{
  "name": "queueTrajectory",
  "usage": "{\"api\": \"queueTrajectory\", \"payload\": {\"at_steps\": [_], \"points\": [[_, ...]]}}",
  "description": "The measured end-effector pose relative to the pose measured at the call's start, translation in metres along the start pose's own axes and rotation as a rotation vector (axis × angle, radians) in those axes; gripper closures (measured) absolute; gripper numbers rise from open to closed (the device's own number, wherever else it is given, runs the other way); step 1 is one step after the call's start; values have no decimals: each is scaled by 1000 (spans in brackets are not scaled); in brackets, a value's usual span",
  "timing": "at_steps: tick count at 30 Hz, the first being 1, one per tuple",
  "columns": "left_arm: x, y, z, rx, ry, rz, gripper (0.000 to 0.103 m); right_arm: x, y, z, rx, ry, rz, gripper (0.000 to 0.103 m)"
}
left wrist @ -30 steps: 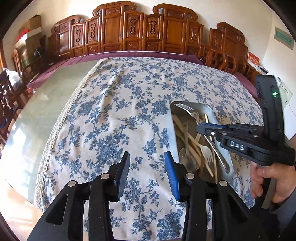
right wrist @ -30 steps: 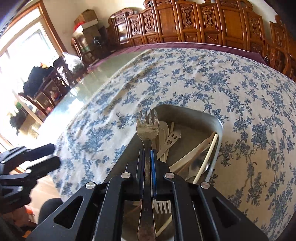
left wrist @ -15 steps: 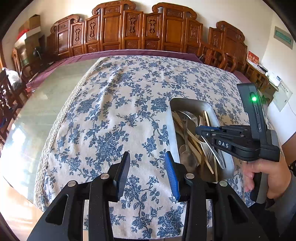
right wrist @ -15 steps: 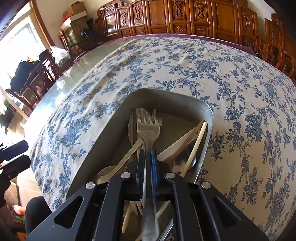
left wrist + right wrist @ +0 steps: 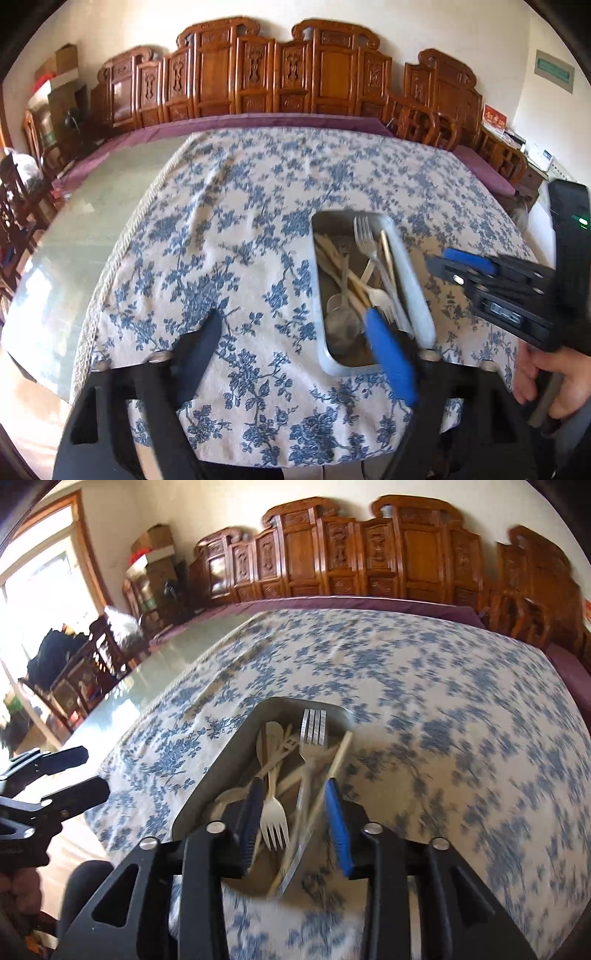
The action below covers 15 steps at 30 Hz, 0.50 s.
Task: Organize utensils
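right gripper (image 5: 297,823): jaws opening, nothing clamped | metal fork (image 5: 312,738) in tray (image 5: 221,760), centre frame, just ahead of jaws, long axis running away toward top | left gripper (image 5: 295,354): jaws opening, empty, tray to its right | nearer: right | count: one tray, two grippers, utensils overlapping, uncountable

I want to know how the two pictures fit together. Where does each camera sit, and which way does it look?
Left wrist: sits on the left gripper, looks down across the blue flowered tablecloth; right gripper and a hand show.
Right wrist: sits on the right gripper, jaws opening, above the grey metal tray of forks and spoons; left gripper shows.
Both share the tray, tablecloth and carved wooden chairs.
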State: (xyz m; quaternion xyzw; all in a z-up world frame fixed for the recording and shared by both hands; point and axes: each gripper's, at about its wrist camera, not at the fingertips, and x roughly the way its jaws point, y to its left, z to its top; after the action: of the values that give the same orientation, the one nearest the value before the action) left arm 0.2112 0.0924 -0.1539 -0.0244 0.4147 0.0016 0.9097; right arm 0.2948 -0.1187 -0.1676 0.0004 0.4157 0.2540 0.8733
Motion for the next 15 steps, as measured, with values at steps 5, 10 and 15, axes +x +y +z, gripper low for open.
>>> {"api": "queueTrajectory", "payload": {"at_steps": [5, 10, 15], "points": [[-18, -19, -2, 14, -11, -32, 13, -58, -14, -19, 40, -70, -51, 36], [-39, -42, -7, 45, -33, -41, 8, -106, -23, -39, 38, -131, -108, 6], [-58, -62, -14, 52, -60, -37, 8, -142, -31, -54, 56, -164, -158, 2]]}}
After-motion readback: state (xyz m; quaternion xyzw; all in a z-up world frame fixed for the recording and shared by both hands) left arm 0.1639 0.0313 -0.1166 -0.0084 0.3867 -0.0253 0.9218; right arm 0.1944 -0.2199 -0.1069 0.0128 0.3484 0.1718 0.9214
